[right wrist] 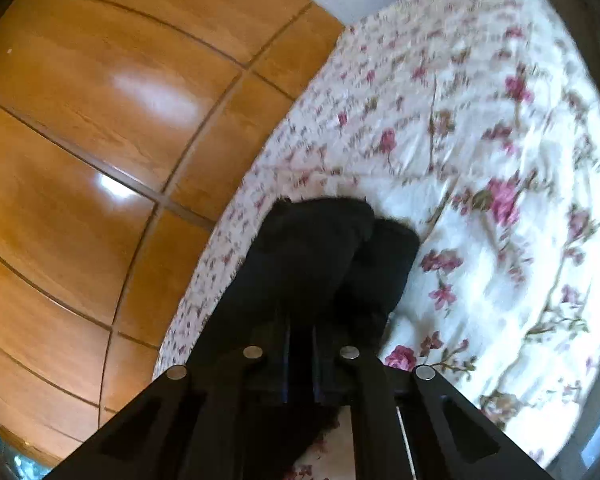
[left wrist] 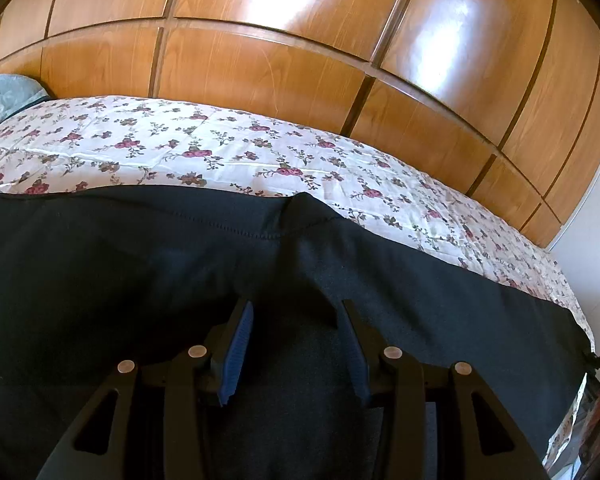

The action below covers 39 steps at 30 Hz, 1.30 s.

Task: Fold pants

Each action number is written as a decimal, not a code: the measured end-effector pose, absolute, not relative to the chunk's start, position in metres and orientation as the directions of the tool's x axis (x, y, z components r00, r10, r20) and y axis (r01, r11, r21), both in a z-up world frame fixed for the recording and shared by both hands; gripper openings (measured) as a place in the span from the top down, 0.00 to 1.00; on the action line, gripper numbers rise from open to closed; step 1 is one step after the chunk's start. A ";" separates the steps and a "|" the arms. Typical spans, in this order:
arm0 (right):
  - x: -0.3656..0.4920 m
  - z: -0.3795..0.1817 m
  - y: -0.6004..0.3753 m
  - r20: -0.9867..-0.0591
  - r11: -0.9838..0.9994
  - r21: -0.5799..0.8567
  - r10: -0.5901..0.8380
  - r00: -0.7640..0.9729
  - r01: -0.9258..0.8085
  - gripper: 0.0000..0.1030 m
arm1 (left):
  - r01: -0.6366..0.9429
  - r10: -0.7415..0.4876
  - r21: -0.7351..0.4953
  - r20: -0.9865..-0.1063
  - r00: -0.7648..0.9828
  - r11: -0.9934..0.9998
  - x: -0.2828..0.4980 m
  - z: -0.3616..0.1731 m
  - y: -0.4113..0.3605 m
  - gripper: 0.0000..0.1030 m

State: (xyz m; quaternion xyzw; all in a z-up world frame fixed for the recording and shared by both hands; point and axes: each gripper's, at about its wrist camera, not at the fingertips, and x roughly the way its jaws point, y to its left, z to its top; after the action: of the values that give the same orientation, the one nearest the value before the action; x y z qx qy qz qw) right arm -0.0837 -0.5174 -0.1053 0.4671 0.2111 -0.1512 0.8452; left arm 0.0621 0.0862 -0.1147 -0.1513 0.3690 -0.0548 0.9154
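Black pants (left wrist: 140, 272) lie spread across the floral bedsheet (left wrist: 220, 148), filling the lower half of the left wrist view. My left gripper (left wrist: 298, 312) is open just above the fabric, its blue pads (left wrist: 238, 344) apart with a raised fold of cloth between them. In the right wrist view my right gripper (right wrist: 300, 332) is shut on a bunched end of the pants (right wrist: 324, 248), which hangs forward from the jaws above the bedsheet (right wrist: 480, 160). That view is blurred.
A glossy wooden wardrobe (left wrist: 300, 40) stands right behind the bed; it also shows in the right wrist view (right wrist: 100, 140). A light blue pillow (left wrist: 4, 96) lies at the far left. The bed's right edge (left wrist: 580, 320) meets a white wall.
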 end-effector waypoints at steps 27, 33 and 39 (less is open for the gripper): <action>-0.083 -0.124 -0.529 -0.508 0.501 0.733 -0.047 0.860 0.460 0.54 | -0.008 -0.253 -0.378 -0.634 0.731 0.926 0.059 -0.116 0.093 0.56; -0.074 -0.125 -0.531 -0.517 0.490 0.733 -0.050 0.854 0.473 0.75 | -0.007 -0.259 -0.386 -0.631 0.731 0.922 0.059 -0.116 0.093 0.55; -0.073 -0.090 -0.516 -0.519 0.537 0.696 -0.082 0.851 0.476 0.84 | -0.002 -0.271 -0.401 -0.624 0.733 0.916 0.059 -0.117 0.095 0.54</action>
State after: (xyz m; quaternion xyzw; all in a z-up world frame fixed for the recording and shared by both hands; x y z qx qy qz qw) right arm -0.0726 -0.5160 -0.0898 0.4521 0.2179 -0.1644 0.8492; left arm 0.0586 0.0949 -0.1173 -0.1911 0.3577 -0.0738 0.9111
